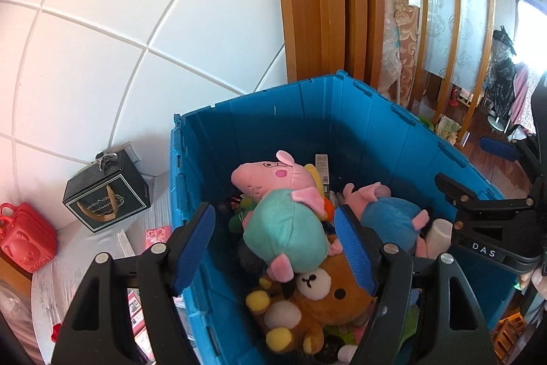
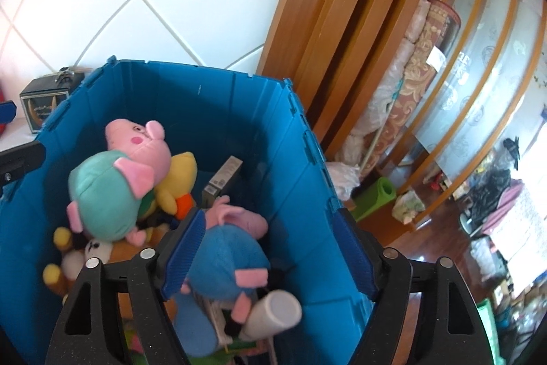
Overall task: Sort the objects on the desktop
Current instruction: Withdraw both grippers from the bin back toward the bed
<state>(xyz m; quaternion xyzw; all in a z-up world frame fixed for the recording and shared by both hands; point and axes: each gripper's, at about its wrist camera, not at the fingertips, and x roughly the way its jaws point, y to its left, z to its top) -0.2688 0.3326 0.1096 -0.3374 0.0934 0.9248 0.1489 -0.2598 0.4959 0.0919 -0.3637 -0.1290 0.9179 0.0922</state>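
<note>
A blue plastic crate (image 1: 301, 112) (image 2: 218, 112) holds several plush toys. A pink pig in a green dress (image 1: 283, 228) (image 2: 102, 190) lies on top, above a brown bear (image 1: 324, 293). A pink pig in a blue shirt (image 1: 389, 214) (image 2: 225, 259) lies to its right, next to a white tube (image 2: 273, 313). My left gripper (image 1: 273, 245) is open and empty, hovering above the green-dress pig. My right gripper (image 2: 266, 259) is open and empty above the blue-shirt pig; it also shows in the left wrist view (image 1: 478, 194).
A black gift box (image 1: 106, 200) (image 2: 41, 105) and a red bear-shaped case (image 1: 24, 238) stand on the white desk (image 1: 78, 248) left of the crate, with small pink boxes (image 1: 157, 235). A wooden door frame (image 1: 324, 5) and rolled rugs (image 2: 410, 84) stand behind.
</note>
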